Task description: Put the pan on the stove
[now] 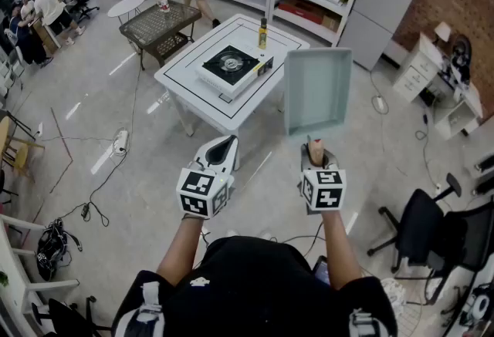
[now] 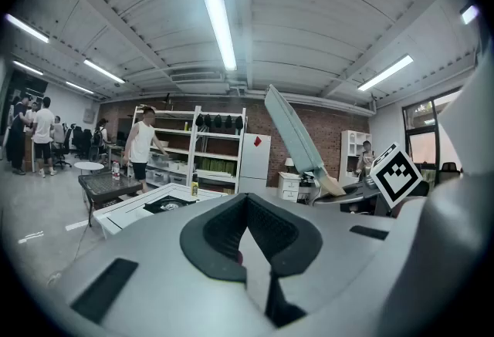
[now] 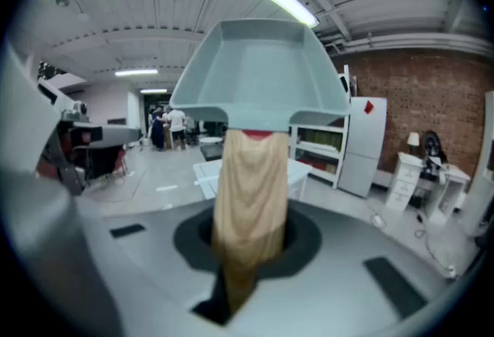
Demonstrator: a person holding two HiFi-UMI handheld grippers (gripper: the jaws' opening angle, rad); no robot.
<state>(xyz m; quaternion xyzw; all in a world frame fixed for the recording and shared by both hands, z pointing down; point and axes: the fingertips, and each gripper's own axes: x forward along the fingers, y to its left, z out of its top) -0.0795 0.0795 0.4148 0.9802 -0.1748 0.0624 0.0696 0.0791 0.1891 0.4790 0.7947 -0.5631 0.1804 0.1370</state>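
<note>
Pan: square, pale green, held in mid-air well short of the worktop's near edge. Right hand-held gripper is clamped on its wooden handle, probably to carry the body clear ahead. Left hand-held gripper has jaws together and holds nothing. Stove sits mid-worktop with nothing on it.

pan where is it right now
Head view, right side: the pan is held aloft by its handle in the right gripper, just right of the table with the stove.
</note>
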